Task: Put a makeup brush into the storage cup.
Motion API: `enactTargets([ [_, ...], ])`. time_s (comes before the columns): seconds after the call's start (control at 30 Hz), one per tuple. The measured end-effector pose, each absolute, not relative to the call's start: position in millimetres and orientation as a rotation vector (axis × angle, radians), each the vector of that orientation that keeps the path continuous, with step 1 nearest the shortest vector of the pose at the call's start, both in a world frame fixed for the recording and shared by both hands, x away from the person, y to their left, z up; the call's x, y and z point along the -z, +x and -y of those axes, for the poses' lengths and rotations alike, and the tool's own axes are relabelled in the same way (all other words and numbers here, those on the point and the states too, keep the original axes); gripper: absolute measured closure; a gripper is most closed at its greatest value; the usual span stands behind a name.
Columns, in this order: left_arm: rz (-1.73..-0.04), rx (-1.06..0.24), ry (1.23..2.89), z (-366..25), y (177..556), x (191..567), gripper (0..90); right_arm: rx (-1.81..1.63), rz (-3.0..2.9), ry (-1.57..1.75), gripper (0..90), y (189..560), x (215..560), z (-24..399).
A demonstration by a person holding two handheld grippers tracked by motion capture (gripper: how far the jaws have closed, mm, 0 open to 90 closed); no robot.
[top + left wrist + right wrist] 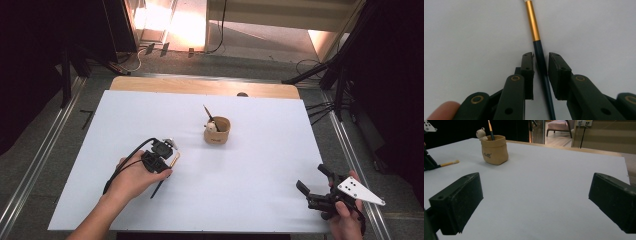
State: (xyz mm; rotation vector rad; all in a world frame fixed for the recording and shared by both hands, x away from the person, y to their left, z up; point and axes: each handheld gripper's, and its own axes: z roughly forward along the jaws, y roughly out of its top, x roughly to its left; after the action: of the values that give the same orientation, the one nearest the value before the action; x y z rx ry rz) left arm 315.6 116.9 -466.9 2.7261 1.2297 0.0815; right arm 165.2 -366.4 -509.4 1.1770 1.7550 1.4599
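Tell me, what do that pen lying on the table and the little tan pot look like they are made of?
Pen: a dark, glossy barrel, perhaps lacquered wood or plastic, with a brushed gold band that looks metallic. Pot: matte tan, slumped like a soft bag, so it may be ceramic or stiff paper; I cannot tell which.

I am working with two black hand-held grippers. My left gripper (541,58) is showing blocky black jaws on linked arms, each pivot ringed in brass, with small dark screw holes beside them. A black cable is trailing from its body toward my forearm. My right gripper (312,182) is carrying a grey three-cornered plate dotted with small holes on top. My forearms are showing no sleeves.
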Motion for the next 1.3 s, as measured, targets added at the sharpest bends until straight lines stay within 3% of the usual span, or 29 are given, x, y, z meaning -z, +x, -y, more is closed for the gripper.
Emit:
enactTargets([
  [0.17, -1.22, -0.117, 2.782, -110.7, 316.8, 467.7, 80.1, -1.459, -1.757, 1.179, 0.0, 165.6, 509.7, 365.9],
  [0.5, -1.214, -0.063, 2.859, -105.6, 326.2, 467.6, 83.4, -1.457, -1.76, 1.18, 0.0, 166.0, 510.2, 365.1],
  [1.3, -1.147, -0.056, 2.846, -112.8, 326.2, 464.6, 85.5, -1.452, -1.759, 1.19, 0.0, 166.1, 512.1, 367.0],
])
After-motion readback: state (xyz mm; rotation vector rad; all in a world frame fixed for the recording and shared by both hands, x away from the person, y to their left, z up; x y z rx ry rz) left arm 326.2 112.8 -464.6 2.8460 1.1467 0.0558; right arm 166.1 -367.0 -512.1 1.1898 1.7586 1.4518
